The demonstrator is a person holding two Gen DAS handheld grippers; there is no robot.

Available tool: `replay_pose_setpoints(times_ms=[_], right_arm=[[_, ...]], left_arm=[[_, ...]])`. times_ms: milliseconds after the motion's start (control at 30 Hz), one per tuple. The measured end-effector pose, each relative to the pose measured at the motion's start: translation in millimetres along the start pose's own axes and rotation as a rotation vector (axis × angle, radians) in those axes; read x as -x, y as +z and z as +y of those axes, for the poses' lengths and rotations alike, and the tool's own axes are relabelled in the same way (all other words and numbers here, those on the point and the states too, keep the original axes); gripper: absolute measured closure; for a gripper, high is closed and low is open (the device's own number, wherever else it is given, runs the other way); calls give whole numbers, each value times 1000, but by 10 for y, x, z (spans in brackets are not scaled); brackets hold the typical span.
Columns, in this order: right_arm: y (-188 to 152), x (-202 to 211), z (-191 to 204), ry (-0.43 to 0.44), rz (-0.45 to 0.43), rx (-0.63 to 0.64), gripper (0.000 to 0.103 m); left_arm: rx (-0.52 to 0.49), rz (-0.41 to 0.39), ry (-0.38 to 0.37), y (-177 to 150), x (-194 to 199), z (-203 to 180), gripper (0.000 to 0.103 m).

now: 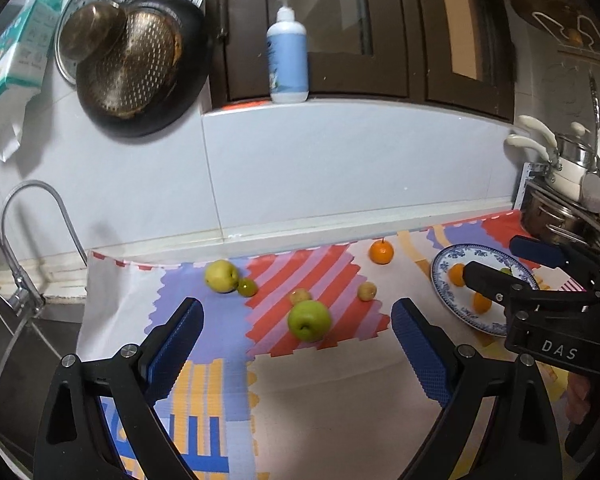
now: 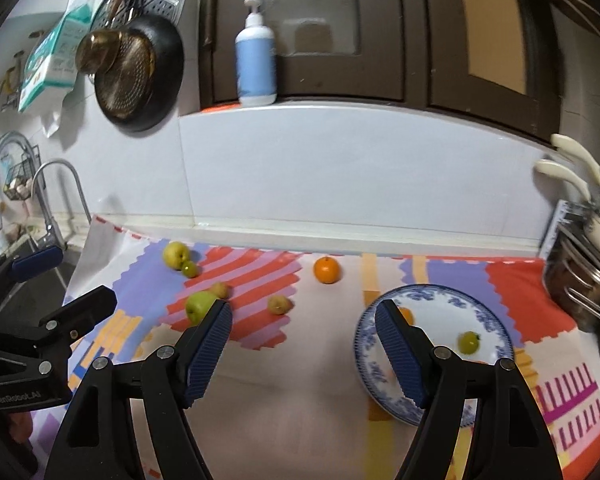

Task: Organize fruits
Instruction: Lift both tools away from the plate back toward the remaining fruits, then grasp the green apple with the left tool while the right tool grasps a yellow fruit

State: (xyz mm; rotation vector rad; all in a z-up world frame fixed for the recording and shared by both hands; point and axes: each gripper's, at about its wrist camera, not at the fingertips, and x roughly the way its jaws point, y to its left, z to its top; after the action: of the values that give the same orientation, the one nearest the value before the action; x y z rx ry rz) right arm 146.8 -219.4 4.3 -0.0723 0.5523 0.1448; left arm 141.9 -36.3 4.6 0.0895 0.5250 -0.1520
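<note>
Across the patterned cloth (image 1: 300, 400) the fruit lies scattered: a green apple (image 1: 309, 319) sits mid-frame in the left wrist view, with a small yellowish fruit (image 1: 300, 295) touching its far side and another (image 1: 367, 291) apart to its right. A pale apple (image 1: 221, 276) with a small green fruit (image 1: 247, 287) beside it rests toward the upper left of the cloth, and a lone orange (image 1: 381, 251) lies near the wall. At the right, the blue-rimmed plate (image 2: 496, 320) already carries a small green fruit (image 2: 469, 342) and small oranges, one partly hidden behind a finger.

The left gripper (image 1: 296, 346) stands wide open and empty, aimed roughly at the green apple. The right gripper (image 2: 303, 344) is also open, nothing between its pads, pointing at bare cloth between the loose fruit and the plate.

The step in hand looks like picking the next loose fruit for the plate. To do it well, centre the apple between the pads, come in low enough to grip its widest part, and avoid nudging the small fruit touching it, which would likely roll. Close gently, since round fruit slips easily.
</note>
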Motion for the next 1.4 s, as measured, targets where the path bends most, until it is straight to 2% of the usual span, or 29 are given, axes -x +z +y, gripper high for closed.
replay_pose_setpoints(times_ms=[233,567,733,867,1067,1400], right_arm=[[31,-408,103,42,54,41,29],[-15,-1137,114,82,170,91,30],[-55,-1488,114,115,238,102,39],[-91,-1688,111,130,273,101,41],[-133,-1898,71,146,314,77,49],[-130,-2051,75,161,332,62,62]], left_arm=[[24,63,-50,-84,-408,117,11],[-7,172,-91,-218,-1073,105,19],[-28,209,-127,-239,-1301,52,23],[-39,237,-147,-261,-1445,32,30],[-17,273,-168,-272,-1598,41,38],[4,300,-188,-290,-1713,52,53]])
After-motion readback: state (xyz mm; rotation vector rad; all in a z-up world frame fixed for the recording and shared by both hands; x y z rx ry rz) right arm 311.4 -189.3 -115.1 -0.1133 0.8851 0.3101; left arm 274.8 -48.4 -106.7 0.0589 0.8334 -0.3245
